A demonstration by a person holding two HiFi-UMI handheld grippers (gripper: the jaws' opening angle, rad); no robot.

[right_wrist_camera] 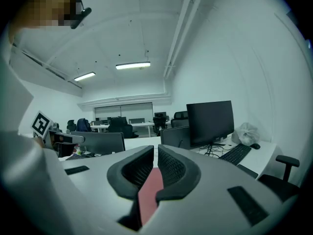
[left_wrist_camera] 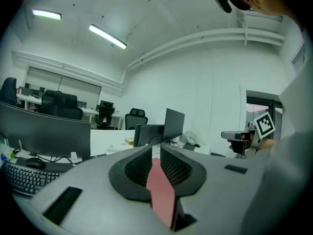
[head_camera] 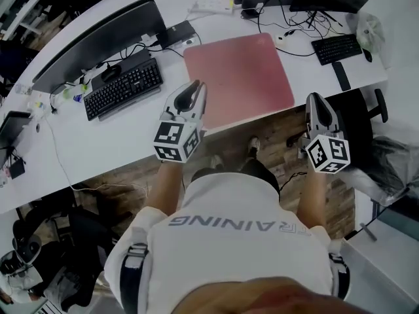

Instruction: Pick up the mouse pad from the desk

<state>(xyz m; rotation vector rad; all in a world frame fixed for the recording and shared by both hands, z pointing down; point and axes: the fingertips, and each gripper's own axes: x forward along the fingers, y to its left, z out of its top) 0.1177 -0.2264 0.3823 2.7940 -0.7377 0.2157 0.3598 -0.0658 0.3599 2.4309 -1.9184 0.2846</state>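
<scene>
We note both forearms extended forward, grippers held near level. The left gripper is clamped on the red mouse pad at its near-left corner. The right gripper pinches its near-right corner, at the white desk's front edge.

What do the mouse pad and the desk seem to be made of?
The mouse pad looks like soft cloth, probably over a rubber base: dull red, no glare, thin and flat. The base itself cannot be seen. The desk looks like white laminate or painted board: smooth and even, with a faint sheen. Which of the two it is, I cannot tell.
</scene>
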